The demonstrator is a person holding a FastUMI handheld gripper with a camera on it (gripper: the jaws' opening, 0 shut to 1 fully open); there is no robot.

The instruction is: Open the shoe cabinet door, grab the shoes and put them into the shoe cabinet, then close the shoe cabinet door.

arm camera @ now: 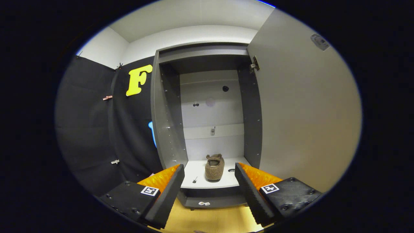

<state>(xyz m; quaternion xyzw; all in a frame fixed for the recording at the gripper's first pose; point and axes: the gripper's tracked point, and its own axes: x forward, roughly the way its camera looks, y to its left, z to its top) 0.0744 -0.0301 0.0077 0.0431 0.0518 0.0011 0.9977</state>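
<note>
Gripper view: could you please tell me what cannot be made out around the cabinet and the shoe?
- Shoe: only its heel end faces the camera; its toe is hidden behind its own body.
- Cabinet: the small fittings on its back panel are too small to identify.
- Door, swung open: its outer face is turned away.
- Floor: partly covered by the open tongs, which hold nothing.

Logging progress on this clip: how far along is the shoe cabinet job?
Done: the cabinet door is swung open and a brown fuzzy slipper sits on the cabinet floor. In hand: nothing; the gripper is open, fingers apart short of the cabinet. Left: closing the door.
</note>
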